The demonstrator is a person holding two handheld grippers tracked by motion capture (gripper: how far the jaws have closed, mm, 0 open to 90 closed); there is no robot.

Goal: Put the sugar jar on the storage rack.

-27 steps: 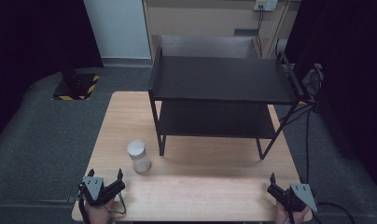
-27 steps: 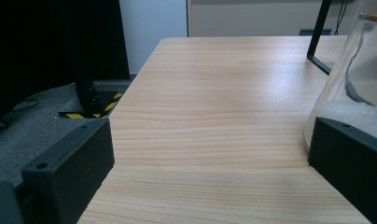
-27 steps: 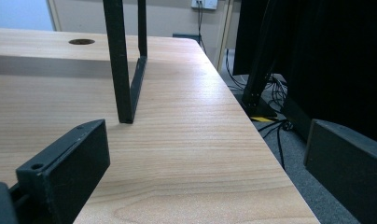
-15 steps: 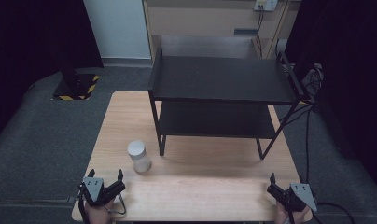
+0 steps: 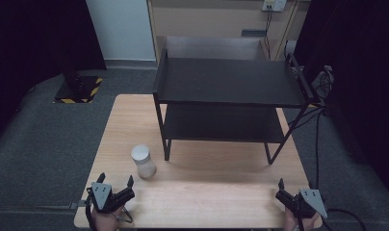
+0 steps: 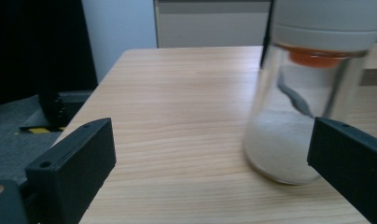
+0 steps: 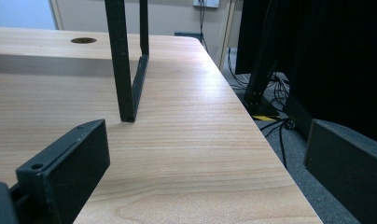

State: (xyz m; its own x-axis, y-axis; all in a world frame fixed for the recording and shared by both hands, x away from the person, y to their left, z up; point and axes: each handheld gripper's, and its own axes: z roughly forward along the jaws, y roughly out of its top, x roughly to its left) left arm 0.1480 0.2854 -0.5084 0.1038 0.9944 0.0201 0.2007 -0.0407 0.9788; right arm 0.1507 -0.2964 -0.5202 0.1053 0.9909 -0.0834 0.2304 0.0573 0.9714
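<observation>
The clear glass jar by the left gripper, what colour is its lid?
White lid; left gripper view shows it best.

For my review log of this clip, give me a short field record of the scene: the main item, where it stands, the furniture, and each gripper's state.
main item: clear glass jar with a white lid, some white powder in the bottom
jar pose: upright on the light wooden table, in front of the rack's left front leg
furniture: black two-tier metal rack on the table's far half
left gripper: open, near the table's front edge, jar just ahead, not touching it
right gripper: open, holding nothing, at the front right corner
</observation>
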